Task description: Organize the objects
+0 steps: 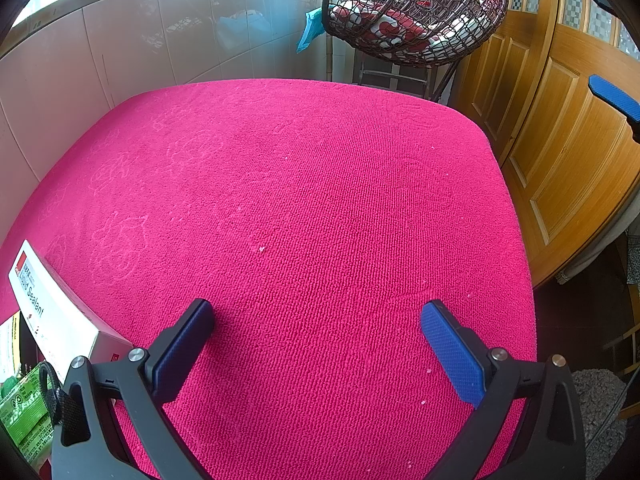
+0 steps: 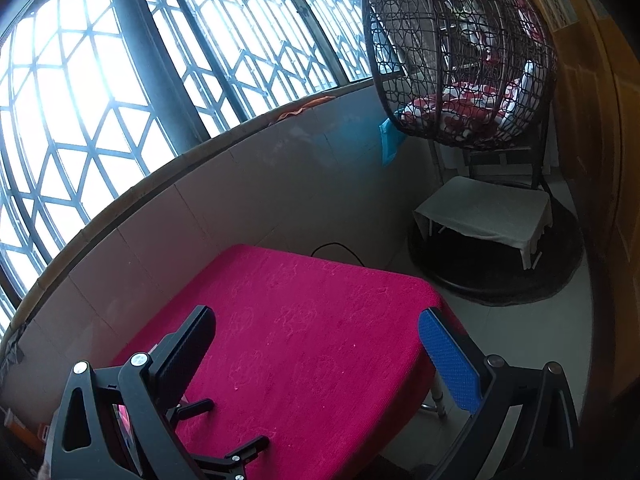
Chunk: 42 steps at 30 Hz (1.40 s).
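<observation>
Both the left gripper (image 1: 316,344) and the right gripper (image 2: 316,348) had released jaws, holding nothing. The work seemed not yet begun; next, the left one should reach the white box (image 1: 56,312) at the counter (image 1: 300,180) edge.

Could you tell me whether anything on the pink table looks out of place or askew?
Not much. The white sealant box sits at the table's near left edge, angled, beside a green packet. Both are pushed to the margin, and the rest of the cloth is bare apart from a few specks. Both grippers are open and hold nothing.
</observation>
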Each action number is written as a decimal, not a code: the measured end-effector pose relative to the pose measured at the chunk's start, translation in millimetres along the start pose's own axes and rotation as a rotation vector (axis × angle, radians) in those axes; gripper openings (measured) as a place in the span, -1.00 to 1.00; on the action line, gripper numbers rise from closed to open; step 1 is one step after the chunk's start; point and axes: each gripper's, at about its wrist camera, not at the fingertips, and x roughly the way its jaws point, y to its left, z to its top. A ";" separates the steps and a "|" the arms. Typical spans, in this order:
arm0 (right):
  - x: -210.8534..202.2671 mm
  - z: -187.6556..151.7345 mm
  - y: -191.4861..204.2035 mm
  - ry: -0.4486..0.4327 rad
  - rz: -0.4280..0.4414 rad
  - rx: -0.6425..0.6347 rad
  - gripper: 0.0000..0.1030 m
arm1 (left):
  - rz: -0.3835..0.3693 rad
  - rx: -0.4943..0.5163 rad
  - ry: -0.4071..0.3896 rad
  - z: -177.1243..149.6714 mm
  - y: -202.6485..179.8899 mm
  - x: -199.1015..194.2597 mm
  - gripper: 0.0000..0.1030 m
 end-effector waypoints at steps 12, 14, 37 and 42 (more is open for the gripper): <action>0.4 -3.2 5.3 0.008 0.015 -0.006 1.00 | 0.000 0.000 0.000 0.9 -0.2 1.5 1.00; -0.3 -3.1 6.2 0.007 0.019 -0.009 1.00 | -0.001 0.000 0.000 1.2 0.0 1.8 1.00; 12.7 -15.6 8.2 0.055 0.052 0.003 1.00 | 0.004 0.009 0.003 5.9 0.2 5.2 1.00; 10.1 -13.3 11.3 0.043 0.055 -0.004 1.00 | 0.046 0.012 -0.005 9.5 -5.6 5.7 1.00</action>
